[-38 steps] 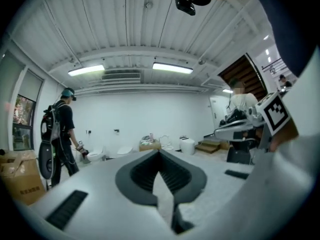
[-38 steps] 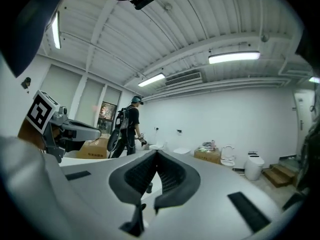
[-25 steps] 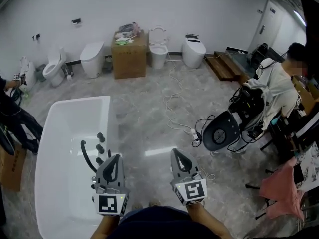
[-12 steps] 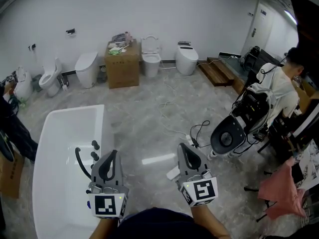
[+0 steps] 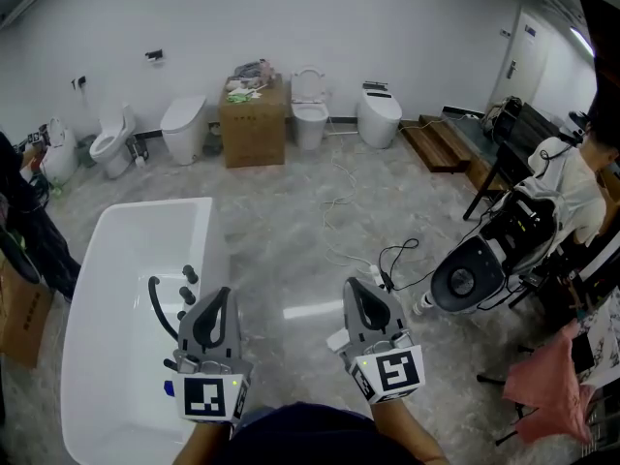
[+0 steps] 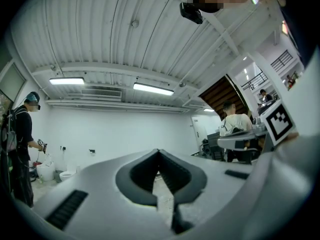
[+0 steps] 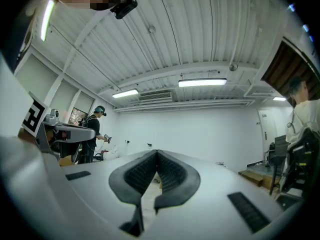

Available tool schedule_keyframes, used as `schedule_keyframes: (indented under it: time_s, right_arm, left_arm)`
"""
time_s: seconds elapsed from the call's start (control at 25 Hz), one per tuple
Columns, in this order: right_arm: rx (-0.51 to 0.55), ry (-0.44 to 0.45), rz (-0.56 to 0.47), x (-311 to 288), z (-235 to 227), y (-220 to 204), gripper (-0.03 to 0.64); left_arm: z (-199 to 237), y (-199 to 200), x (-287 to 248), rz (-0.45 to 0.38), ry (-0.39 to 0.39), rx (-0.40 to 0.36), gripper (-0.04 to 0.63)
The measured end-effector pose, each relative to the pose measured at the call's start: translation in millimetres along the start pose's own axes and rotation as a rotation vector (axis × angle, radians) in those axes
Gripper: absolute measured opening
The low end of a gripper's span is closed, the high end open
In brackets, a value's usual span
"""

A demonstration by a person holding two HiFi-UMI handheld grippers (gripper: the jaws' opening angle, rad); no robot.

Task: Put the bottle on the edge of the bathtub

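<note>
Since a second ago: both grippers ride a touch higher in the head view, and the right one has drifted outward. Jaws unchanged.

Left gripper: pads pressed together at the tips, nothing between them. In the head view it hangs over the right rim of the bathtub, pointing away from the person.

Right gripper: closed tip to tip, also empty. In the head view it is over bare grey floor, well apart from the tub.

Bottle: cannot pick it out. A small blue spot shows inside the tub just left of the left gripper, too small to identify.

Black tap fittings stand on the tub's right rim, just beyond the left gripper. Past the tub, a cardboard box stands among toilets by the far wall. A cable trails across the floor on the right.
</note>
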State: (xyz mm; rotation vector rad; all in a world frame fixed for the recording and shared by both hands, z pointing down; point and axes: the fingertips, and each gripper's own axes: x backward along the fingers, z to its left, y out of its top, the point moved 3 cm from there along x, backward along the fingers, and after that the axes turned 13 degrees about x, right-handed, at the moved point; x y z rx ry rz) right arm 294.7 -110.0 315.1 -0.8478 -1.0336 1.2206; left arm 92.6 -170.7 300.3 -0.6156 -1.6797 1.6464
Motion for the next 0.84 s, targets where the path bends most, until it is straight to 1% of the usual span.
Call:
schedule_keyframes:
  time_s: [0.12,0.28,0.4,0.6,0.84]
  right_arm:
    - [-0.013,0.006,-0.018,-4.7,1.7,0.0,0.017]
    - [-0.012,0.039,-0.031,-10.7,8.0,9.6,0.017]
    - [-0.011,0.044,-0.033,-13.1,10.4,9.2,0.017]
    - [-0.024,0.059,-0.023,-14.5,18.2,6.0,0.017]
    - [-0.025,0.061,-0.029,-12.2,16.7,1.4,0.017]
  left_arm:
    - [0.6,-0.1,3.0,-0.031,0.005,-0.019,0.001]
    - [8.2,1.9,5.8,-0.01,0.05,-0.032,0.002]
    - [10.7,3.6,5.0,-0.027,0.039,-0.032,0.002]
    - [14.3,5.0,10.8,-0.027,0.049,-0.035,0.001]
    - [12.0,-5.6,12.8,-0.022,0.043,-0.039,0.002]
